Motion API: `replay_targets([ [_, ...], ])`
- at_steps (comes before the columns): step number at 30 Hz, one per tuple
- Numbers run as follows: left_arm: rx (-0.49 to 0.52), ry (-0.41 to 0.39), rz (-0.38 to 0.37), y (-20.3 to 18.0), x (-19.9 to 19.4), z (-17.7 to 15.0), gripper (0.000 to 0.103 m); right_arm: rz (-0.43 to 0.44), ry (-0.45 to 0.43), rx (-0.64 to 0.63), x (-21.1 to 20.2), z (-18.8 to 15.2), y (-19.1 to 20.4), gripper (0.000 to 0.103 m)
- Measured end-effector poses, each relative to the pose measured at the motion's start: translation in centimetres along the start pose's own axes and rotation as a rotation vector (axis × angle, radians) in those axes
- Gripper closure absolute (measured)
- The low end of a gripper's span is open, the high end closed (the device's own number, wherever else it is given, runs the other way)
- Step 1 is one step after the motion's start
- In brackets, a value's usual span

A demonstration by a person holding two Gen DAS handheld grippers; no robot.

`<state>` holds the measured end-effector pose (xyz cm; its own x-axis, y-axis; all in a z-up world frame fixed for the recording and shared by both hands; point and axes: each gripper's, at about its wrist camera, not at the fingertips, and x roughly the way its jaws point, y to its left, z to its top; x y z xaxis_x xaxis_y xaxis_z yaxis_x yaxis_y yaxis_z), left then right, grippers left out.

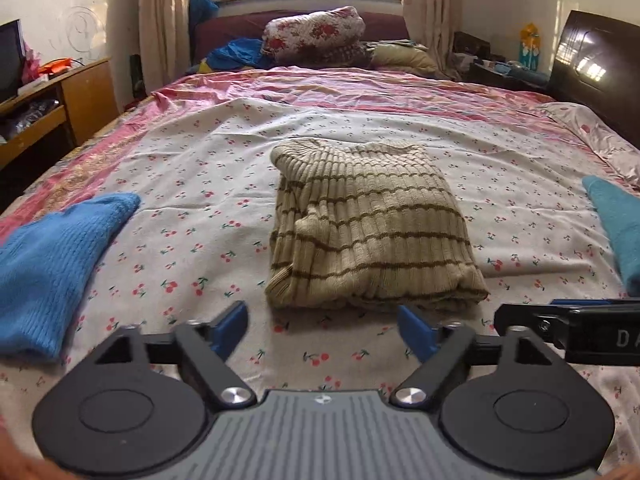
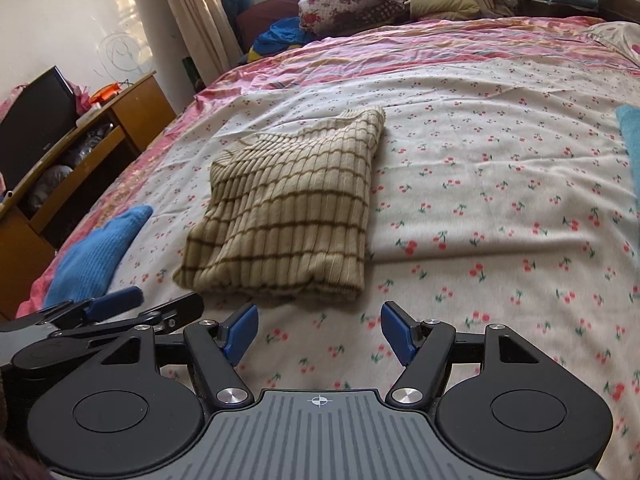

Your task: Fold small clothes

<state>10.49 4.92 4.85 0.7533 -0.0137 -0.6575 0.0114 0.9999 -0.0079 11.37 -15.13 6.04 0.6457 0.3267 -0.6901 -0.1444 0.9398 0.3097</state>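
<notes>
I held my left gripper [image 1: 320, 330] and right gripper [image 2: 318, 332] empty, fingers apart, short of the folded striped sweater [image 1: 368, 220] mid-bed [image 1: 520, 160]; it lay straight ahead of my left, long axis running away.

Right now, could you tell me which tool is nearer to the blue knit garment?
Left. The left tool hangs open just right of the blue knit garment; the right tool, also open, sits farther right, beyond the left one.
</notes>
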Motion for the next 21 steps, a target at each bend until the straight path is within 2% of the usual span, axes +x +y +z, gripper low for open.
replay_targets([
  [1, -0.004, -0.001, 0.01, 0.0, -0.2, -0.3, 0.004, -0.001, -0.004, 0.003, -0.2, -0.3, 0.0, 0.034],
  [5, -0.001, 0.012, 0.041, -0.2, -0.5, -1.5, 0.0, -0.019, -0.01, 0.012, -0.7, -1.6, 0.1, 0.034],
  [11, 0.056, 0.037, 0.078, -1.4, -0.7, -2.7, 0.0, -0.049, 0.001, 0.025, -0.8, -3.0, -0.2, 0.034],
  [17, 0.036, 0.012, 0.069, -1.4, -1.5, -2.6, 0.0, -0.105, 0.001, -0.003, -0.7, -4.0, -0.2, 0.034],
  [21, 0.041, 0.002, 0.073, -1.4, -1.8, -2.6, 0.0, -0.11, 0.006, 0.003, -0.6, -4.1, -0.3, 0.034],
])
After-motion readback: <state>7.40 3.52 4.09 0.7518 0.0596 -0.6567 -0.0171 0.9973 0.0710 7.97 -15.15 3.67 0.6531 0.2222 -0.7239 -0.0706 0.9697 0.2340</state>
